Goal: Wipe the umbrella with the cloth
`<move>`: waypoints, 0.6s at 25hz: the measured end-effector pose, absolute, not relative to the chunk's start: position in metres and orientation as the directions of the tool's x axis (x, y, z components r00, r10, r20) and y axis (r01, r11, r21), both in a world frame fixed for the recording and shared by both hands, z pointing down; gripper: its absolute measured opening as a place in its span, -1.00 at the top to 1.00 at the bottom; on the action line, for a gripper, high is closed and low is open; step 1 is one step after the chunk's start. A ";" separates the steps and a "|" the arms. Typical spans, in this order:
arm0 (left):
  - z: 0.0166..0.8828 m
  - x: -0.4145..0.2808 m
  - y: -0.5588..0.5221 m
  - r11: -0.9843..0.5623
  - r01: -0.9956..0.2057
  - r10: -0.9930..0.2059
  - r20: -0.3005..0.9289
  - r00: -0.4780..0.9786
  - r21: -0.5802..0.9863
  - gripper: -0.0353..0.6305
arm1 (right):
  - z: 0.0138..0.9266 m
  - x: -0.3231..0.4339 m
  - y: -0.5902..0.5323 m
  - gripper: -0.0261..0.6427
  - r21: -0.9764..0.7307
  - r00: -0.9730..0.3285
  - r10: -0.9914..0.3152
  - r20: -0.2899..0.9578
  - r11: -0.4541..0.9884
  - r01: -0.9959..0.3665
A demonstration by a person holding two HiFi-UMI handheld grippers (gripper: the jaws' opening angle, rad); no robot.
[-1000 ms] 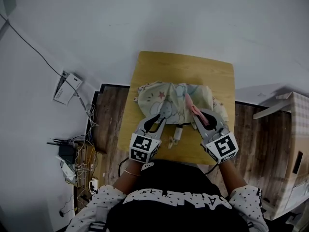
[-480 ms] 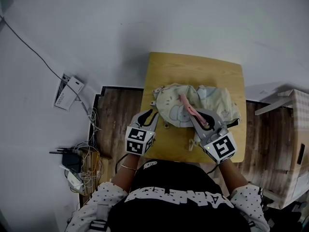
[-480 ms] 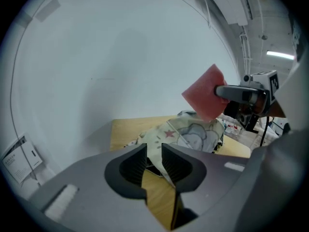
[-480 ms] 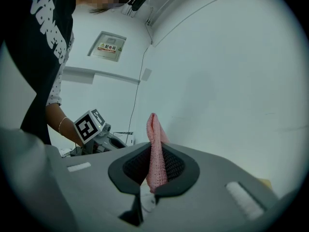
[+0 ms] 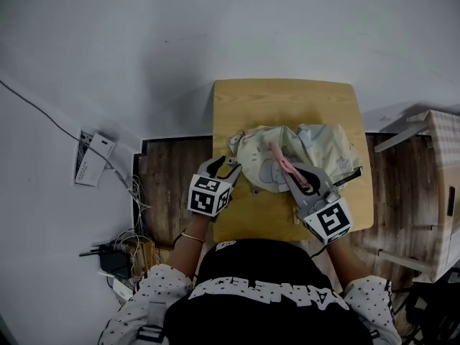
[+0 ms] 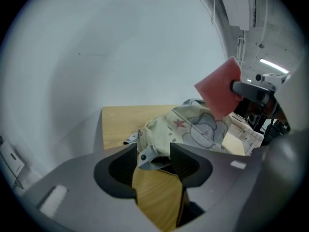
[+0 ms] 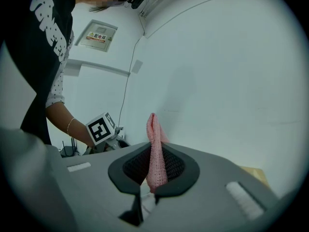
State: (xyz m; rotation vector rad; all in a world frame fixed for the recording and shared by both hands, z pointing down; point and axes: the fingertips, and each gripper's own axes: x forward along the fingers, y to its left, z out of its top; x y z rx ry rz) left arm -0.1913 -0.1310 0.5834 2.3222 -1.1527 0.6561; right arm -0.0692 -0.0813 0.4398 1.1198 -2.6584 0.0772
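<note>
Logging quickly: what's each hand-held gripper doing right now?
Left hand-held gripper: open, jaws just opening, umbrella tab loose between them.
Right hand-held gripper: shut on pink cloth.

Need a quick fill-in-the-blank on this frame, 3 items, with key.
1. The right gripper is shut on a pink ____.
2. The umbrella lies on a ____ table.
3. The person's top is ____ with white lettering.

Missing words: cloth; wooden; black
</note>
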 end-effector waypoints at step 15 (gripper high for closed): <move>0.591 -0.173 -0.137 -0.629 -0.747 -0.529 0.585 0.615 0.216 0.88 | 0.450 -0.067 -0.084 0.82 0.035 -0.623 -0.717 0.313 0.664 -0.747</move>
